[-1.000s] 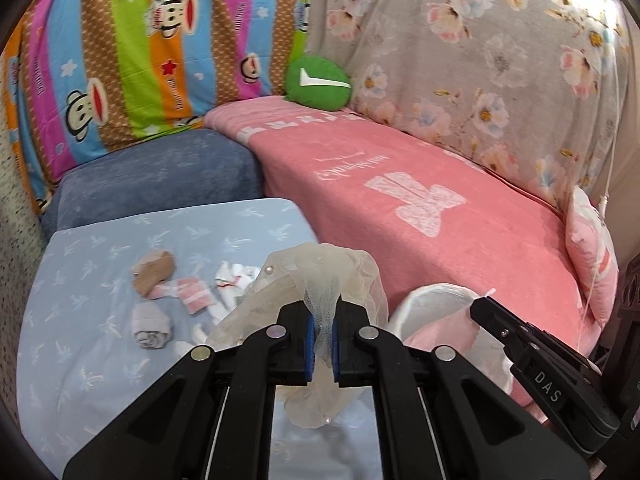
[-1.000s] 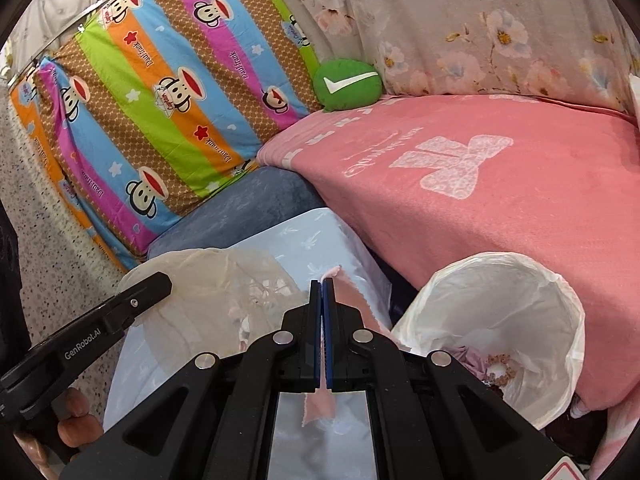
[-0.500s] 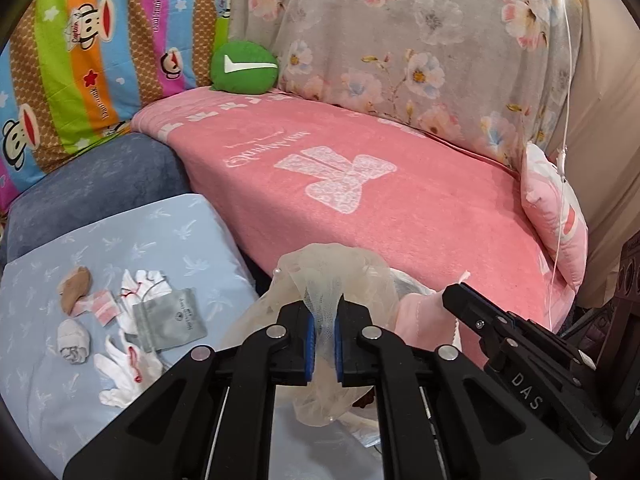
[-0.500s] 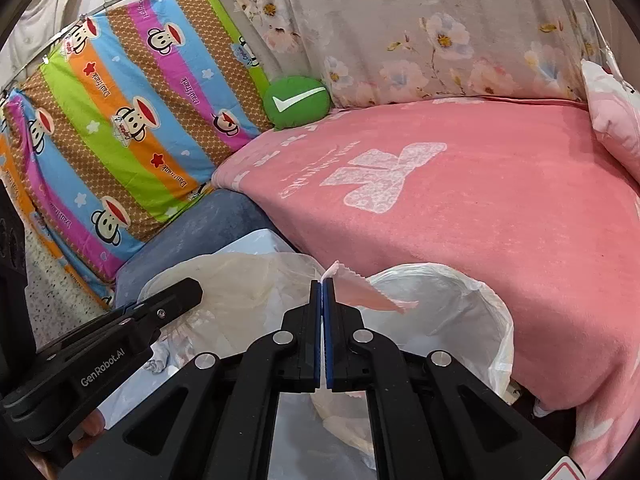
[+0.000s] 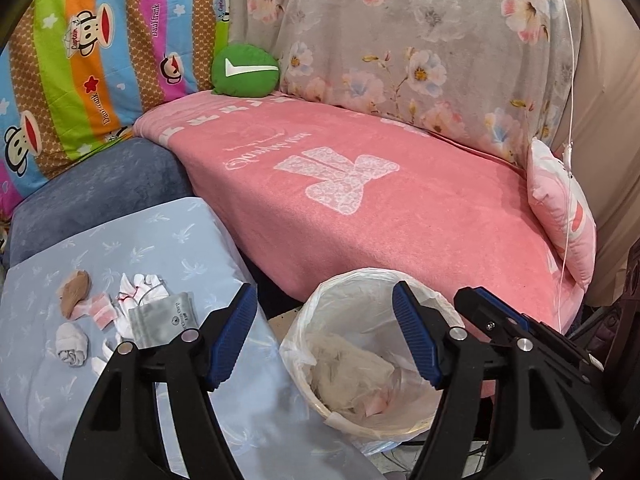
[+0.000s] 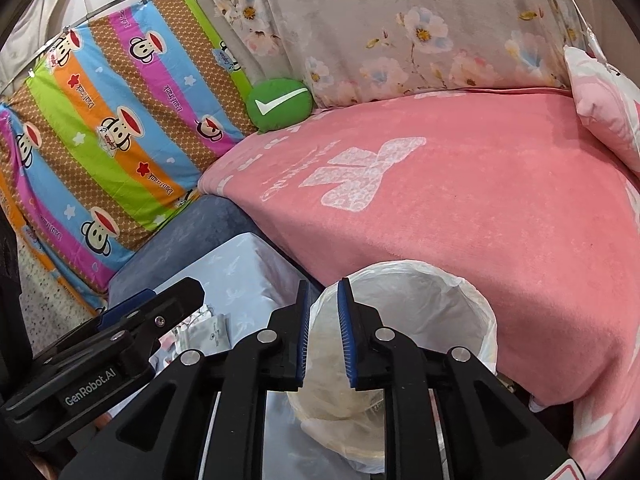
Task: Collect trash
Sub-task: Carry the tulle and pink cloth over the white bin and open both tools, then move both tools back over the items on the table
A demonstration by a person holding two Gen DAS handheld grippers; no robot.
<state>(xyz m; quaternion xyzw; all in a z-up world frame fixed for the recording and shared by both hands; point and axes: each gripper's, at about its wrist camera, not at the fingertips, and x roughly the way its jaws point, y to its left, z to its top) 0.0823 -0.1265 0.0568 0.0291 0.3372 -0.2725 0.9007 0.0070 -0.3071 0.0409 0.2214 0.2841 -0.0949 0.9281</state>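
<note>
Trash: crumpled mesh netting [image 5: 352, 372] in round plastic-lined bin [image 5: 308, 320].

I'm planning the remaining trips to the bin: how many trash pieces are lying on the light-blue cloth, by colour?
Tan wad: 1
Pink-and-white packet: 1
Grey pouch: 1
White: 3, namely glove, rolled wad, scrap (partly hidden)
Total: 6

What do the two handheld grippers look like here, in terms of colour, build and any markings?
Both are matte black plastic. The left gripper and the right gripper each have angular linkage arms joined by silver round rivets, and jaws lined with ribbed blue pads. The left one carries white "GenRobot.AI" lettering on its side, seen from the right wrist view. No cables or sleeves are visible.
</note>
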